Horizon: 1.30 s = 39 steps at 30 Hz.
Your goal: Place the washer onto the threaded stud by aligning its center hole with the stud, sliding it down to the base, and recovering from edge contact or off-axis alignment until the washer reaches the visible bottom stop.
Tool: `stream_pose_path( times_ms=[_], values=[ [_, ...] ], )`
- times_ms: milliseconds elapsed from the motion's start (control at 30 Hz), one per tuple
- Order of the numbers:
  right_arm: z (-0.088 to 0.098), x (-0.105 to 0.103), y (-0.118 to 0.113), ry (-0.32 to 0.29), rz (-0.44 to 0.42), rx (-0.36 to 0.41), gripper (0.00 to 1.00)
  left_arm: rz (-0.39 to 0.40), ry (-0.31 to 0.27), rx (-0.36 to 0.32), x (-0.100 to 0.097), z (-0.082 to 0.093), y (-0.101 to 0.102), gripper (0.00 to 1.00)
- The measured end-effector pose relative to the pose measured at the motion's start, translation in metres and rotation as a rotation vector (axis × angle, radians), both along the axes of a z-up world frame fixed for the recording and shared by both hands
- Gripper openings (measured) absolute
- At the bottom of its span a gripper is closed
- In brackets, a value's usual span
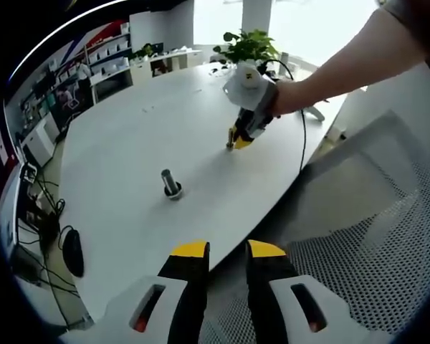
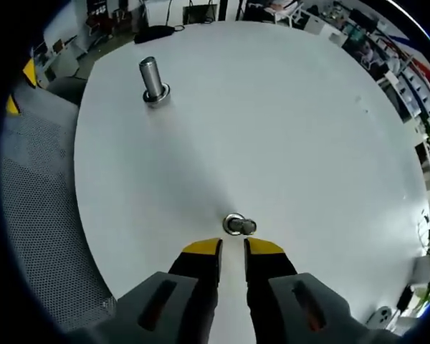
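A broad white tabletop [image 2: 287,136] carried the work, rounded at its edge, with a grey mesh chair [image 1: 387,244] just off that edge and a potted plant [image 1: 249,44] at the far side in the left gripper view.

The threaded stud [image 2: 153,80] stood upright on the tabletop, a short grey metal cylinder rising from a wider, flatter base ring; in the left gripper view the stud [image 1: 170,183] stood alone, well apart from both tools. The washer [image 2: 233,224] lay flat on the tabletop, a small shiny metal ring with a dark centre hole, and a second small metal piece touched its right side; what that piece was could not be told.

A person's bare forearm [image 1: 344,64] reached in from the upper right of the left gripper view, the hand wrapped around the right tool [image 1: 236,140], which pointed steeply down with its yellow tips at or just above the tabletop. In the right gripper view the right tool [image 2: 231,251] had its jaws slightly parted and empty, the washer just beyond the tips. The left tool [image 1: 228,251] hung near the tabletop edge, jaws apart, holding nothing.
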State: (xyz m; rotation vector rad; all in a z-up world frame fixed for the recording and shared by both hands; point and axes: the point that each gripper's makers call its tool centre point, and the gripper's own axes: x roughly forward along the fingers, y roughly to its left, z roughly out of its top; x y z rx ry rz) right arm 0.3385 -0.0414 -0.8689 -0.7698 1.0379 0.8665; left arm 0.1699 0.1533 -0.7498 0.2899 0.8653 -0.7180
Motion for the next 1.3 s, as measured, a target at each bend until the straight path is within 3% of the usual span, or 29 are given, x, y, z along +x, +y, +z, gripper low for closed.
stream_pose_path(
  times_ms=[133,200,267,333,400,533,633,700,800,900,1100,1300],
  values=[
    [0.007,-0.012,-0.003,0.004,-0.009,0.024,0.16,0.006,-0.006,-0.010,0.002,0.002,0.000,0.18],
    [0.014,-0.016,-0.004,-0.004,-0.054,0.073,0.16,0.010,-0.007,-0.015,0.003,0.002,0.000,0.18],
    [0.029,-0.018,-0.004,-0.009,-0.163,0.171,0.16,0.016,-0.007,-0.018,0.003,0.003,0.001,0.18],
    [0.053,-0.016,-0.003,-0.074,-0.226,0.268,0.16,0.014,-0.015,-0.025,0.004,0.005,0.000,0.18],
    [0.071,-0.021,-0.008,-0.096,-0.278,0.331,0.16,0.008,-0.020,-0.029,0.003,0.006,-0.002,0.18],
    [0.091,-0.039,-0.021,-0.125,-0.314,0.371,0.17,-0.002,-0.016,-0.031,0.001,0.005,-0.004,0.18],
    [0.115,-0.053,-0.025,-0.173,-0.349,0.440,0.18,-0.003,-0.028,-0.044,0.003,0.009,-0.005,0.18],
    [0.127,-0.069,-0.028,-0.173,-0.373,0.475,0.19,-0.001,-0.030,-0.047,0.003,0.009,-0.004,0.18],
    [0.139,-0.087,-0.037,-0.177,-0.371,0.462,0.19,0.005,-0.025,-0.047,0.002,0.008,-0.004,0.18],
    [0.172,-0.094,-0.037,-0.218,-0.401,0.546,0.19,0.001,-0.026,-0.035,0.003,0.007,-0.003,0.18],
    [0.188,-0.105,-0.049,-0.268,-0.468,0.607,0.23,0.025,-0.055,-0.059,0.008,0.014,-0.002,0.18],
    [0.180,-0.110,-0.054,-0.271,-0.525,0.674,0.24,0.064,-0.074,-0.098,0.014,0.021,-0.001,0.20]
  ],
)
